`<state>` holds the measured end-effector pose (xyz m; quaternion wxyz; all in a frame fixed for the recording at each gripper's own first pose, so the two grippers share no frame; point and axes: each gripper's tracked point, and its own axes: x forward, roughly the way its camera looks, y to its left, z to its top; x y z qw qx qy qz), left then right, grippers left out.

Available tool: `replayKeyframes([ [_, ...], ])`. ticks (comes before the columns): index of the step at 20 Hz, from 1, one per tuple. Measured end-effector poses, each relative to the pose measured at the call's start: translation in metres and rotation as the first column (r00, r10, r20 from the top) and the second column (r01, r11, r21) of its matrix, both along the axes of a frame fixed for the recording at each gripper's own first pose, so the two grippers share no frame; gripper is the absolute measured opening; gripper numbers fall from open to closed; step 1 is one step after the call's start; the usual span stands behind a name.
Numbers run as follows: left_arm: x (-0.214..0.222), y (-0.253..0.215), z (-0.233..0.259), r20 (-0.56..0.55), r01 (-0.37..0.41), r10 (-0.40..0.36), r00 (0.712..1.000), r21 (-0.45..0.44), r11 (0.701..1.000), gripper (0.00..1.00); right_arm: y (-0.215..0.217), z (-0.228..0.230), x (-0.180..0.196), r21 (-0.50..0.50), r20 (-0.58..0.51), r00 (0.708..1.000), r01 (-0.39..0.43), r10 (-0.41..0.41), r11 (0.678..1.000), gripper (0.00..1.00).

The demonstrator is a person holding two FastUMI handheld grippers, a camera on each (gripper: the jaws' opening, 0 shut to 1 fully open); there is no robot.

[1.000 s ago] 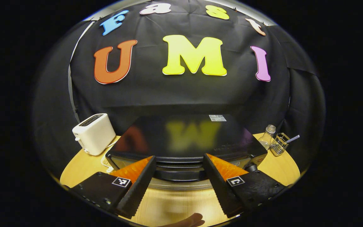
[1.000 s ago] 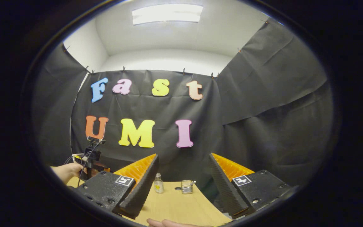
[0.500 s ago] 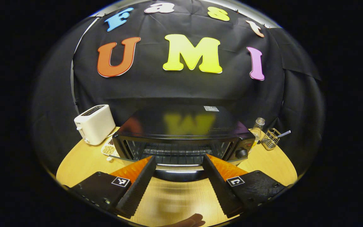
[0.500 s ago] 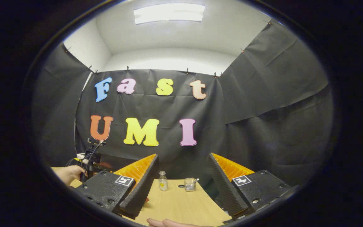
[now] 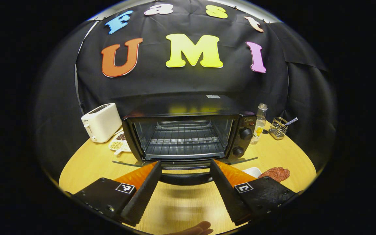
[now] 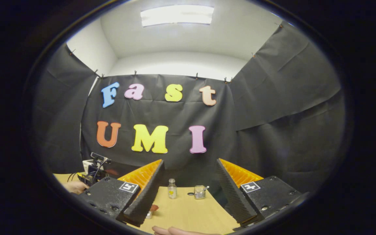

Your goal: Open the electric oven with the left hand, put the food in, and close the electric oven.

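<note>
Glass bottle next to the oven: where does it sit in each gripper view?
Left gripper view: the glass bottle stands right of centre, just right of the open oven.
Right gripper view: low, centre, at the table's far edge, between the gripper's fingers.
Shared landmark: the wire holder to the bottle's right.

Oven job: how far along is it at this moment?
Done: the oven stands open, its door folded down and the wire rack bare. In hand: nothing; the left gripper sits open just before the door, and the right gripper is open too. Left: the reddish food on the table must go in, then the door shut.
</note>
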<state>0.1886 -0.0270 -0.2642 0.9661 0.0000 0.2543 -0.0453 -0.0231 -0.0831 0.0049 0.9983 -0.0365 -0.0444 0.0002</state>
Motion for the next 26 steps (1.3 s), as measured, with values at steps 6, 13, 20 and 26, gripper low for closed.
replayKeyframes([
  [6,-0.027,0.0,-0.026,-0.027,0.001,-0.001,1.0,0.0,1.0,0.95,0.007,-0.009,0.002,0.004,-0.032,0.999,-0.012,0.013,1.0,0.99],
  [13,-0.053,-0.004,-0.078,-0.14,-0.004,0.003,0.99,-0.007,1.0,0.95,0.012,-0.024,0.006,0.001,-0.065,0.998,-0.026,0.026,1.0,0.99],
  [20,-0.056,-0.006,-0.097,-0.149,-0.008,0.006,0.989,-0.015,1.0,0.95,0.017,-0.039,0.015,0.007,-0.106,0.994,-0.037,0.037,0.999,0.99],
  [26,-0.071,-0.002,-0.058,-0.098,-0.018,0.013,0.995,-0.048,0.999,0.94,0.04,-0.078,0.033,0.014,-0.219,0.97,-0.103,0.104,0.995,0.96],
])
